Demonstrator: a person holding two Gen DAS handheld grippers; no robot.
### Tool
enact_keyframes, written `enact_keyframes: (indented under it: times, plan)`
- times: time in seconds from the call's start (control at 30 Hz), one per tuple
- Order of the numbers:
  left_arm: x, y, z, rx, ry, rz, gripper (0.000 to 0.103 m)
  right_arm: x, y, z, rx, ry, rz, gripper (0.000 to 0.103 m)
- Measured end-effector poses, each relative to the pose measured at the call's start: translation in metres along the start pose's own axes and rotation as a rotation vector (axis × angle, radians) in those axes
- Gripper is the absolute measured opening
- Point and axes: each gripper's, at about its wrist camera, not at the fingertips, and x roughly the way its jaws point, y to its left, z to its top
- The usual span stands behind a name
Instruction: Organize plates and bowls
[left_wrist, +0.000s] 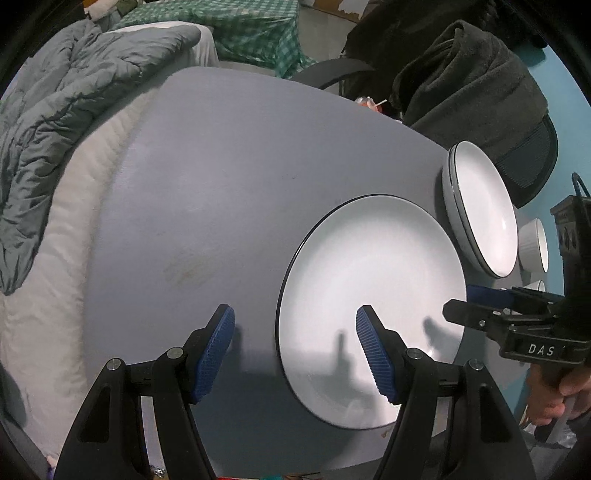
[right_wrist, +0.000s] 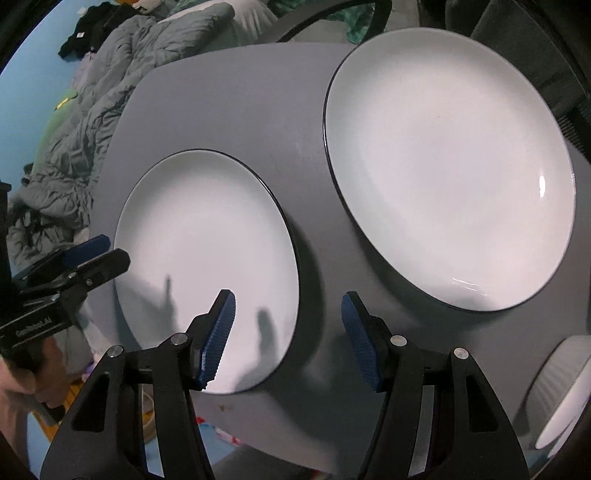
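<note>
Both your left claw (left_wrist: 295, 347) and right claw (right_wrist: 288, 339) are wide open and empty over the flat plate (right_wrist: 207, 236), beside the deep plate (right_wrist: 450, 166), so I think you pinch its rim next.

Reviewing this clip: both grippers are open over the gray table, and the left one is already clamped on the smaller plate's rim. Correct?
Not quite. The left gripper is open and holds nothing; its fingers straddle the smaller plate's rim without closing, as the left wrist view shows. The right gripper is open too, above the gray table.
</note>
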Motion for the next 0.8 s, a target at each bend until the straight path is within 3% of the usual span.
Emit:
enact_keyframes:
  times: [0.07,0.13,0.27,0.33,0.47,0.8]
  plan:
    - [0.005,0.0,0.002,-0.007,0.011,-0.011,0.07,0.002,-0.001,0.0,0.009,-0.005,0.013,0.061]
    - [0.008,0.0,0.003,-0.011,0.016,-0.028,0.067,0.004,-0.001,-0.001,0.012,-0.005,0.025,0.046]
    - [0.016,-0.001,0.003,-0.012,0.045,-0.037,0.039,0.009,-0.001,-0.001,-0.007,0.011,0.024,0.03]
    - [0.021,0.0,0.002,-0.017,0.062,-0.029,0.031,0.01,-0.003,-0.002,-0.006,0.013,0.012,0.021]
    - [0.022,0.007,-0.001,-0.043,0.06,-0.011,0.016,0.011,-0.011,0.0,0.011,0.027,0.041,0.016]
    - [0.025,0.003,-0.019,-0.059,0.097,-0.023,0.013,0.008,-0.015,-0.007,-0.04,0.068,0.057,0.014]
